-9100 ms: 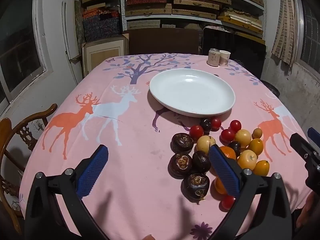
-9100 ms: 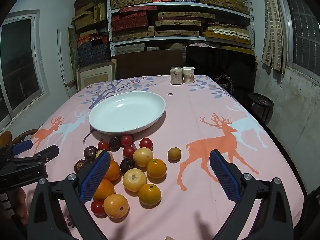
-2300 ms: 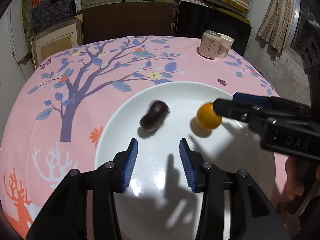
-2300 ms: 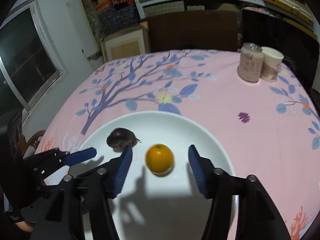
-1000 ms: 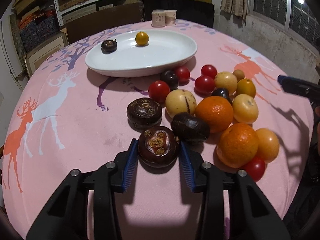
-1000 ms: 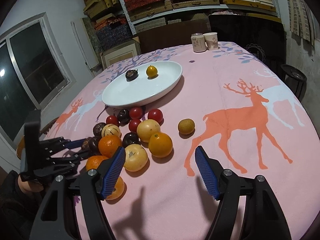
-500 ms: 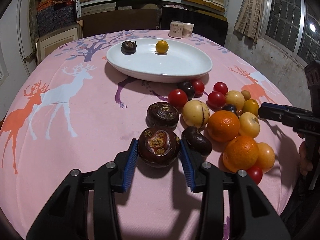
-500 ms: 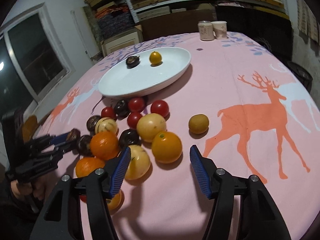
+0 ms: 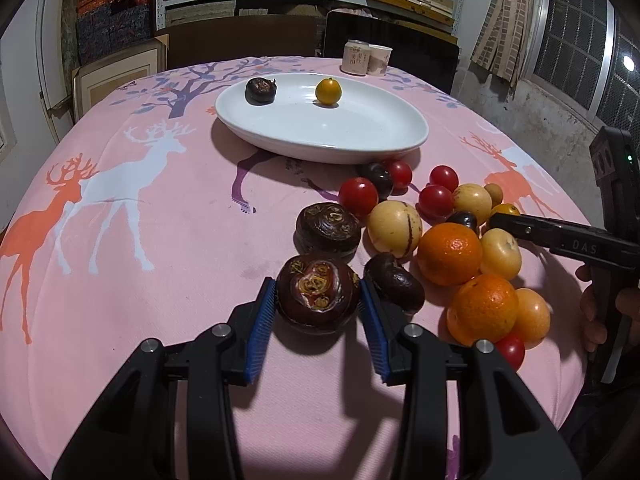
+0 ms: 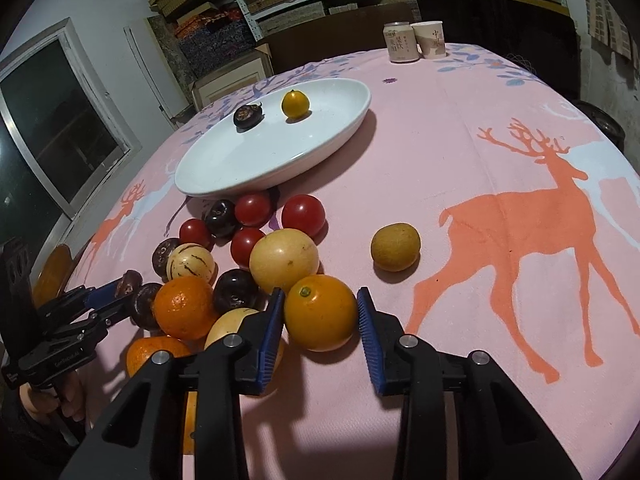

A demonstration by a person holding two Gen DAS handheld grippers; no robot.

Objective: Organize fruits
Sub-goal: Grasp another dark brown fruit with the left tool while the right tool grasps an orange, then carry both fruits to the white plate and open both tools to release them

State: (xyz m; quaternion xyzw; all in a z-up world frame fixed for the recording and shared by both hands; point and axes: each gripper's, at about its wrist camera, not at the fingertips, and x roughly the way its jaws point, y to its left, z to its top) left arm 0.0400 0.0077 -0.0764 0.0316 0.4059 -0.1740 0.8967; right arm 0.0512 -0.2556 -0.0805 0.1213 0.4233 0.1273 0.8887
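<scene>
My left gripper [image 9: 318, 300] is shut on a dark brown ridged fruit [image 9: 318, 294], low over the pink cloth at the near edge of the fruit pile. My right gripper [image 10: 319, 312] has its jaws closing on an orange fruit [image 10: 320, 312], and both blue pads touch its sides. The white oval plate [image 9: 400, 136] lies beyond the pile and holds a dark fruit [image 9: 261, 90] and a small yellow-orange fruit [image 9: 328, 91]. Loose red tomatoes [image 10: 303, 213], yellow fruits [image 10: 284, 266], oranges [image 9: 450, 254] and dark fruits [image 9: 328, 229] crowd together between the plate and the grippers.
A lone brownish fruit [image 10: 395, 247] sits apart to the right of the pile. A can [image 9: 357, 63] and a paper cup [image 9: 379, 60] stand at the table's far edge. Shelves of boxes fill the back wall, and a wooden chair [image 10: 52, 272] is by the left edge.
My right gripper came down and forward over the orange fruit, and its jaws narrowed from wide apart to touching it. The left gripper kept hold of the dark fruit and rolled slightly.
</scene>
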